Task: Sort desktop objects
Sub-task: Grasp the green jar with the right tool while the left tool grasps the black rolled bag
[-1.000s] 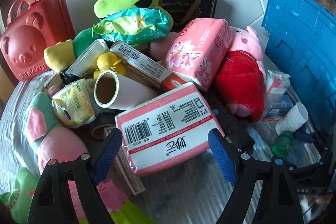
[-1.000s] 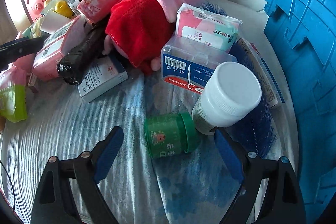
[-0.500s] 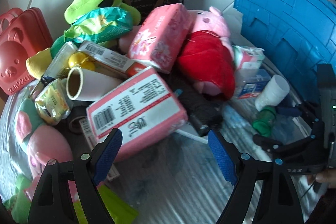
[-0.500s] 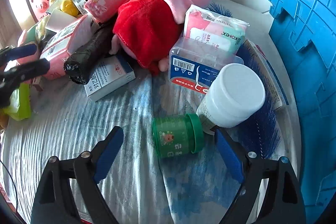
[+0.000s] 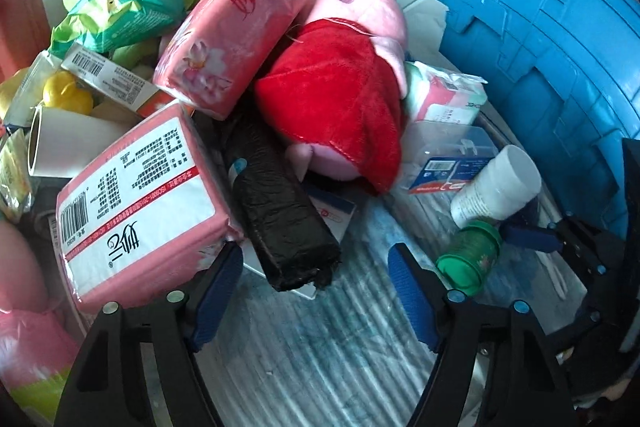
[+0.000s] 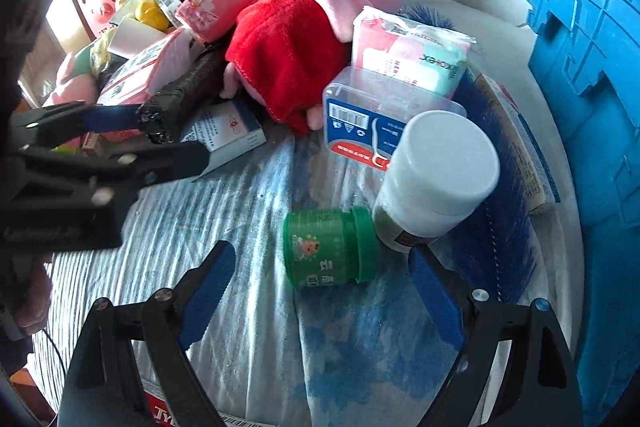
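The blue crate [image 6: 592, 39] stands at the right edge of the table [image 6: 248, 211]; its inside is out of sight. A clear plastic box [image 6: 372, 115] with a blue label lies by the pig toy [image 5: 344, 95] (contents unclear). The green jar [image 6: 330, 247] lies on its side, lid touching the white bottle [image 6: 436, 179]. The right tongs [image 6: 320, 291] gape wide just short of the jar. The left tongs [image 5: 314, 291] are also wide, empty, at the black roll's [image 5: 276, 211] end, beside the pink tissue pack [image 5: 140, 203].
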`<state>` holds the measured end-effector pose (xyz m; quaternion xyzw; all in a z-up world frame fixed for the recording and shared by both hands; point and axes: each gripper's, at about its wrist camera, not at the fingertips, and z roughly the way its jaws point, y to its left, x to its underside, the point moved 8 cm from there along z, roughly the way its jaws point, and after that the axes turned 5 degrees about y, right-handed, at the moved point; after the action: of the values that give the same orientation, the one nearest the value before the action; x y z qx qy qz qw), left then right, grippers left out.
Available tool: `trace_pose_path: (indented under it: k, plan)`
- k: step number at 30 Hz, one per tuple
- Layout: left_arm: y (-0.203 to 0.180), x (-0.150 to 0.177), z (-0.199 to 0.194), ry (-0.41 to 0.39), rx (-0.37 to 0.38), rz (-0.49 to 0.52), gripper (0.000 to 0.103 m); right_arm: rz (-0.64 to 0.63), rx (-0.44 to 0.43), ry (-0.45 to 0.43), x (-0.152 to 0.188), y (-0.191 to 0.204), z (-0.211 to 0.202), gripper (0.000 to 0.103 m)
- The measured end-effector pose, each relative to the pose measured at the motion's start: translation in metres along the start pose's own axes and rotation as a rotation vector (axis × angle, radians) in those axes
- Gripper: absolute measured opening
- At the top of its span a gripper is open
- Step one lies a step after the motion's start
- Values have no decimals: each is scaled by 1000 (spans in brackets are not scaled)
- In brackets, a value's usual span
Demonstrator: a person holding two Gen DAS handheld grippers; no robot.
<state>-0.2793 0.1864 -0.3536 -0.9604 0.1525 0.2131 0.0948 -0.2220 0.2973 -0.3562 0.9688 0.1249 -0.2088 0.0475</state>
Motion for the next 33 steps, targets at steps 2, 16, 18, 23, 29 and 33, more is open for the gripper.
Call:
trace_pose_path:
  k: [2,16,18,23,29,33]
  plan:
    - [4,1,5,16,-22,-15,52,-23,1,-1,-1,2,2,89]
    - [9,2,3,9,-21,-21,33,19,33,25,0,-12,21,45]
    - [10,3,-2,-8,-20,-14,33,22,47,18,1,-13,19,45]
    - [11,5,-23,-58,-22,2,32,34,50,-18,3,-14,2,45]
    - [15,14,-48,-93,-24,5,30,25,66,-53,9,7,-15,45]
    - [19,31,-67,-102,-30,10,28,24,72,-69,16,11,-26,45]
